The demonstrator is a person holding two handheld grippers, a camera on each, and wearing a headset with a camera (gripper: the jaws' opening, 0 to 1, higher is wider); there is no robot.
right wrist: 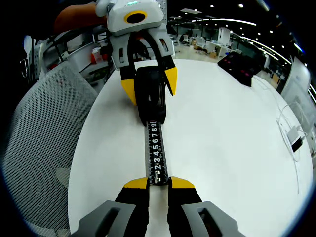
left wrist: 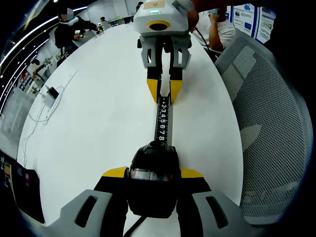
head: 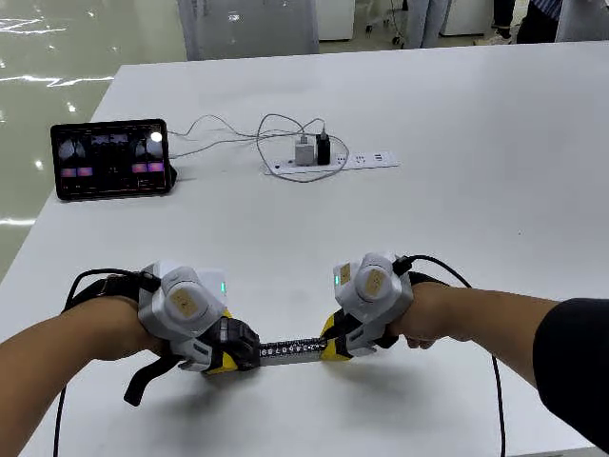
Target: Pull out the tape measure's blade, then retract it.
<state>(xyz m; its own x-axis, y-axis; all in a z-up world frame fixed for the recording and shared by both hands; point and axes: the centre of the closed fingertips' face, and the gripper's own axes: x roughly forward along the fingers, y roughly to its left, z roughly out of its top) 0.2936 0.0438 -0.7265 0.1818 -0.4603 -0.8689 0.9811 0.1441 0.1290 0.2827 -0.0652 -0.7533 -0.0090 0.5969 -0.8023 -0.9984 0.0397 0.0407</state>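
A black tape measure case (left wrist: 154,168) sits clamped between the yellow-tipped jaws of my left gripper (left wrist: 153,174), low on the white table (head: 400,238). Its dark blade (left wrist: 162,120) with white numerals runs out a short way to my right gripper (right wrist: 158,183), which is shut on the blade's end. In the head view the case (head: 238,345) lies at the left gripper (head: 231,350), the blade (head: 291,349) spans the gap, and the right gripper (head: 330,347) pinches its tip. In the right gripper view the blade (right wrist: 155,153) leads to the case (right wrist: 150,94).
A tablet (head: 112,158) leans at the table's back left. A white power strip (head: 328,162) with chargers and looped cables lies at mid-back. A mesh office chair (left wrist: 266,108) stands beside the table edge. People stand at the far end of the room.
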